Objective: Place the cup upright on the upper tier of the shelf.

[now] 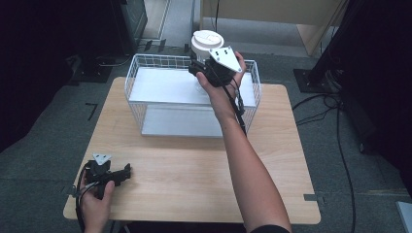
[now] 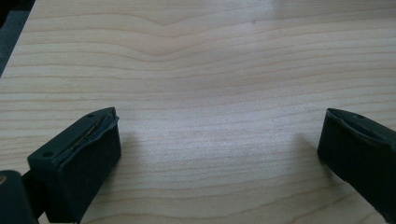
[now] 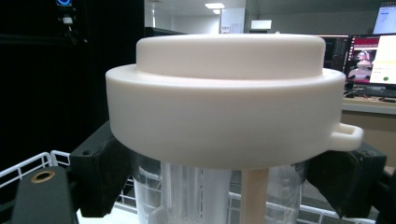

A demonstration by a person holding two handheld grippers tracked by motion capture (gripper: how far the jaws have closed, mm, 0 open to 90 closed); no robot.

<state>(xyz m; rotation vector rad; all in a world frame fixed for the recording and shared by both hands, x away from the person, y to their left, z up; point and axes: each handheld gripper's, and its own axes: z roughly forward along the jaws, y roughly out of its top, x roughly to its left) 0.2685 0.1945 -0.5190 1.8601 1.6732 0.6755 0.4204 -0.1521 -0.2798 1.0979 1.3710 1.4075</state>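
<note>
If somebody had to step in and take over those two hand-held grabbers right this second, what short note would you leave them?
Right gripper: shut on the clear jar, just under its white lid, held up over the white wire basket at the far side of the table.
Left gripper: open, holding nothing, low over the near left of the table.
Done: the jar is gripped and in the air.
Left: it is not resting on anything yet; probably it goes down into the basket or comes out onto the table. I can't tell which.
</note>
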